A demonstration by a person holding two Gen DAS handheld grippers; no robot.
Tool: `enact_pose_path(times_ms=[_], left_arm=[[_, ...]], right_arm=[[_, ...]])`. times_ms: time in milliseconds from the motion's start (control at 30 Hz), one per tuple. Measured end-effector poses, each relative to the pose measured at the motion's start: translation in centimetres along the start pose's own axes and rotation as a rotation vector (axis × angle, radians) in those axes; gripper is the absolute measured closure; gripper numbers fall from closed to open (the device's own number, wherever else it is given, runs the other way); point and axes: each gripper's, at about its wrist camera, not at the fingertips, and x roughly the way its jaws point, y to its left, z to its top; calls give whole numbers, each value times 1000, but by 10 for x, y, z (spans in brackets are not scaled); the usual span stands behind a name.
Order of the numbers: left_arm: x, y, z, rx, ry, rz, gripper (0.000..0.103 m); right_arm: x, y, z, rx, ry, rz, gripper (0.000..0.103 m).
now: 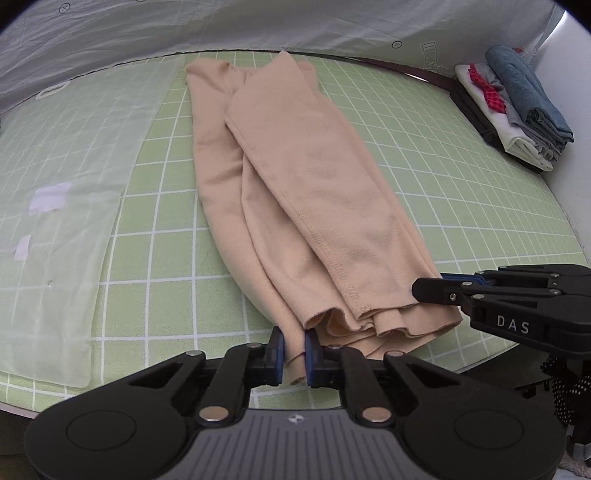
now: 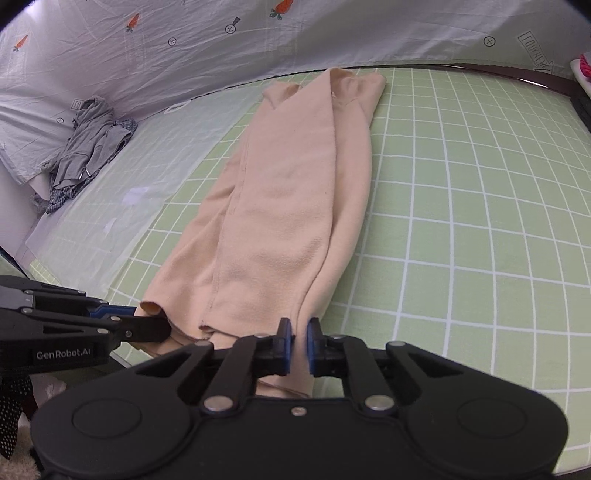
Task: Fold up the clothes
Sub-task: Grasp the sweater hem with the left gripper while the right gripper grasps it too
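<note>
A beige garment (image 1: 295,192) lies folded lengthwise in a long strip on the green grid mat (image 1: 461,192), running from the near edge to the far edge. It also shows in the right wrist view (image 2: 280,206). My left gripper (image 1: 294,349) is shut on the near left corner of its hem. My right gripper (image 2: 299,341) is shut on the near right corner of the hem. In the left wrist view the right gripper (image 1: 430,290) comes in from the right. In the right wrist view the left gripper (image 2: 155,323) comes in from the left.
A stack of folded clothes (image 1: 517,107) sits at the far right of the table. A crumpled grey garment (image 2: 88,147) lies at the far left. A translucent plastic sheet (image 1: 55,184) covers the mat's left part. A printed cloth backdrop (image 2: 295,33) hangs behind.
</note>
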Motion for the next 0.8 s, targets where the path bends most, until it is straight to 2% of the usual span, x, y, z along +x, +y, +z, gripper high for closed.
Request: enact_pose_path(times_ms=[333,633,800], left_arm=[[-46,7,52,-47,-190,-24,91],[-63,36,129,-134,-328,-86,92],[-58,52,179,-149,-378,-108,92]], right_arm=[[-37,5,57,7,-153,26,96],[-40,0,132,39,-263,75,96],[-25,1,178,1,-305,71,96]])
